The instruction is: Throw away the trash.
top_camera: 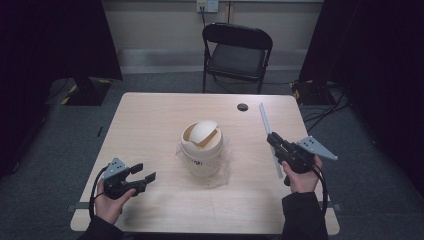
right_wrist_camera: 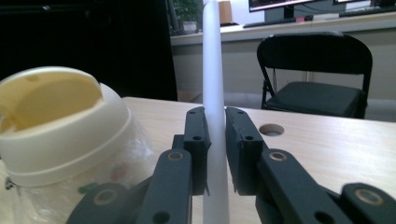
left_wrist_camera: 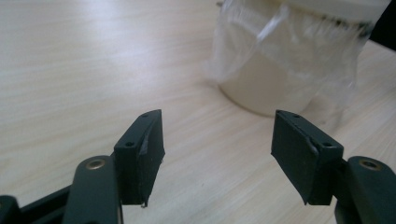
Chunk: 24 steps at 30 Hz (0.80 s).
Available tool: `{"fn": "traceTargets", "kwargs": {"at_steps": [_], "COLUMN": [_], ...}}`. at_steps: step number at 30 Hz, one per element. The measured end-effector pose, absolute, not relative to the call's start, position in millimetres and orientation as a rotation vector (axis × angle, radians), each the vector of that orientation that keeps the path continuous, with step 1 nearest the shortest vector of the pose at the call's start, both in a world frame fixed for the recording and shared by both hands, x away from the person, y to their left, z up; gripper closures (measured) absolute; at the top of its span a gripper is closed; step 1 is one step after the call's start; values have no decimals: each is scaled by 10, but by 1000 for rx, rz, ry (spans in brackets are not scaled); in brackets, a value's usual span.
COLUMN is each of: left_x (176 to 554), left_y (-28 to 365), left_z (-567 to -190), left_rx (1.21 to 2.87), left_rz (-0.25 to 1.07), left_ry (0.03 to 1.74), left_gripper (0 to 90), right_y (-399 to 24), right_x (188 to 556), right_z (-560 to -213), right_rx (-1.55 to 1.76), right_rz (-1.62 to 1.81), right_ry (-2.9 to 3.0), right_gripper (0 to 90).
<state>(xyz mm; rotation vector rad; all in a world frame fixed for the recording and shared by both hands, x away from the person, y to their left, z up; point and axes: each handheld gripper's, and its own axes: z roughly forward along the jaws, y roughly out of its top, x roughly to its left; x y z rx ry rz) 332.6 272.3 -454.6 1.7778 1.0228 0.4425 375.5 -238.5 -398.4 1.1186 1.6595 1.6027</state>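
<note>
Right gripper point(right_wrist_camera: 215, 154) was clamped on a thin white strip point(right_wrist_camera: 212, 70) beside the cream swing-lid bin point(top_camera: 202, 145); left gripper point(left_wrist_camera: 217, 154) stood wide open, holding nothing.

A long white strip point(right_wrist_camera: 214, 84) is clamped between the two black fingers point(right_wrist_camera: 198, 144) of the right gripper point(right_wrist_camera: 215, 149); it is seen rising straight up past the fingertips and running down below them. To the left of the fingers, a cream bin with a swing lid point(right_wrist_camera: 56, 126) is set on the counter point(right_wrist_camera: 317, 144), with clear plastic film point(right_wrist_camera: 116, 172) gathered under it. Beyond the fingers to the right, a round hole point(right_wrist_camera: 271, 129) is cut in the counter, and a black folding chair point(right_wrist_camera: 315, 74) is placed farther back.
</note>
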Motion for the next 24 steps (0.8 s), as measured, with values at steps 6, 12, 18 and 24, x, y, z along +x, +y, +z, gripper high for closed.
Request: {"fn": "traceTargets", "kwargs": {"at_steps": [6,12,18,24], "left_x": [3322,3338,3366,3417], "left_y": [2659,2602,2453,2280], "left_z": [-4381,-4189,-3985,-3780], "left_rx": [1741,1685,1646,1601], "left_rz": [459,477,484,483], "left_ry": [978,941,875,822], "left_gripper": [345,345,346,349], "right_y": [-2360,-2332,-2282,-2218], "right_x": [3692,3652,3613,3602], "right_z": [-3893,-3845,-3796,-3788], "right_rx": [1062,1008,963,933], "right_rz": [1669,1728,1767,1782], "right_ry": [1645,1626,1632,1657], "right_gripper": [800,800,800,800]}}
